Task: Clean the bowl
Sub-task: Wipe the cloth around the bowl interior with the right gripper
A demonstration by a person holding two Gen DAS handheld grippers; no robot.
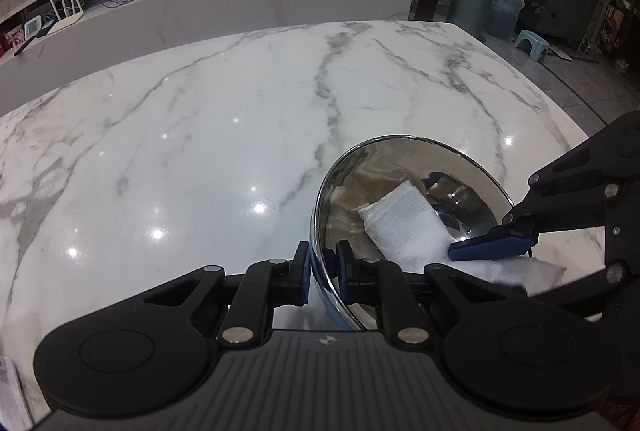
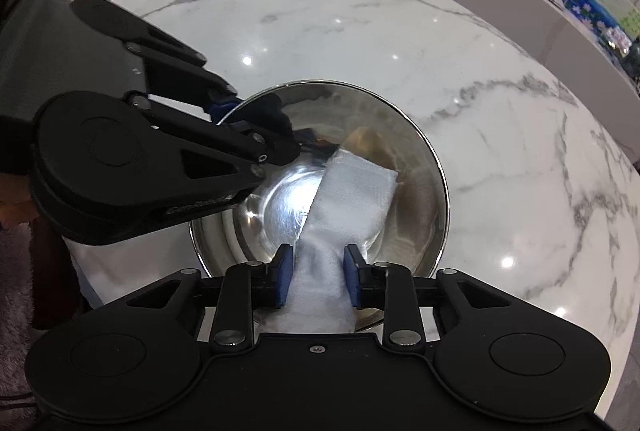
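Left gripper is pinching the bowl rim, tilting it on the table. Right gripper is clamping a white cloth reaching inside the bowl.

Right gripper jaws pinch white cloth inside steel bowl.

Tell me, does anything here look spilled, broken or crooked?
Nothing spilled or damaged. The steel bowl is tipped up rather than flat on the marble table, because the left gripper clamps its rim. The right gripper presses a white cloth inside it.
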